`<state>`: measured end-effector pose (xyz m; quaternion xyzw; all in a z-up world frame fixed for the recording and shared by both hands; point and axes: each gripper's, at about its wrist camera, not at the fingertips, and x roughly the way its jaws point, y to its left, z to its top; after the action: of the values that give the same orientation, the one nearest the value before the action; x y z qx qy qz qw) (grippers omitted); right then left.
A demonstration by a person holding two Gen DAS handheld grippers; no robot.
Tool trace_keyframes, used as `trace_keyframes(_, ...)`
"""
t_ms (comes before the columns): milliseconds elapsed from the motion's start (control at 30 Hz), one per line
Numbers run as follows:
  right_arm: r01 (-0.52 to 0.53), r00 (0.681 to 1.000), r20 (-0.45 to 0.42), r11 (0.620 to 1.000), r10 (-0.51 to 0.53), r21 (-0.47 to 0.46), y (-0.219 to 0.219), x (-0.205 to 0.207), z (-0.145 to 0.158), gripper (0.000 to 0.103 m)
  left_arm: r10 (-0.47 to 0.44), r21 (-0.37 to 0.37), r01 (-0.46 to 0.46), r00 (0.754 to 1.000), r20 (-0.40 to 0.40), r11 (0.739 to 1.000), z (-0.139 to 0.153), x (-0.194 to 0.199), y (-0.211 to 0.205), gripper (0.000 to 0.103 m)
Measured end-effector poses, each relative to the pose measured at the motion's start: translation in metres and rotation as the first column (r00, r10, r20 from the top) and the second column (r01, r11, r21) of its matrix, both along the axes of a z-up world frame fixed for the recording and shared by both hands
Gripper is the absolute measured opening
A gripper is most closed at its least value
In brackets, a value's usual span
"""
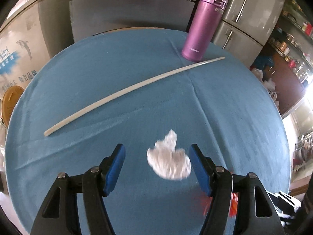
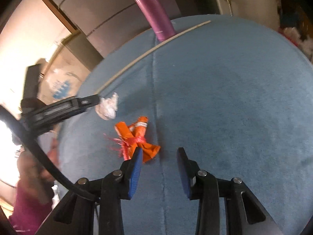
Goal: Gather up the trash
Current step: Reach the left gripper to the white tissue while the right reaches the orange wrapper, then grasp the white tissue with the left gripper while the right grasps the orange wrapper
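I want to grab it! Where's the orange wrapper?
In the right wrist view, the orange wrapper lies on the blue table, just left of its middle crease, near the white crumpled paper.

tissue wad (image 1: 169, 157) before stick (image 1: 125, 92)

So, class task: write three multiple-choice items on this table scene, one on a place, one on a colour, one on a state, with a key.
1. Where is the white wad?
A. between the left gripper fingers
B. on the flask
C. under the stick

2. What colour is the flask?
A. green
B. purple
C. black

3. How is the right gripper?
A. shut on the wrapper
B. open, holding nothing
C. shut on the stick

Key: A, the wad lies between the blue pads; B, its body is purple; B, bare cloth shows between the fingers, the orange wrapper beside them.
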<state>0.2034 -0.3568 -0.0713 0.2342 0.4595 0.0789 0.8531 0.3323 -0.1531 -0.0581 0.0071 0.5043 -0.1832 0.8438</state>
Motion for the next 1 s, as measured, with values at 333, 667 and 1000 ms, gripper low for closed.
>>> trace_keyframes(333,-0.091,0.996,0.002,0.995,0.091,0.032,0.034,0.041,-0.011,0.067,-0.061,-0.06,0.057,0.997,-0.055,0.997,-0.008,-0.016,0.01,0.03)
trace_keyframes(667,-0.159,0.986,0.002,0.954,0.165,-0.252,0.091,0.061,-0.016,0.042,-0.05,-0.085,0.048,0.998,-0.023,0.995,0.023,-0.075,0.065,0.029)
trace_keyframes(1000,-0.08,0.995,0.043,0.974,0.091,-0.212,0.073,0.009,0.004,0.039,0.009,0.007,-0.01,0.999,0.045,1.0,0.045,-0.151,0.09,0.03)
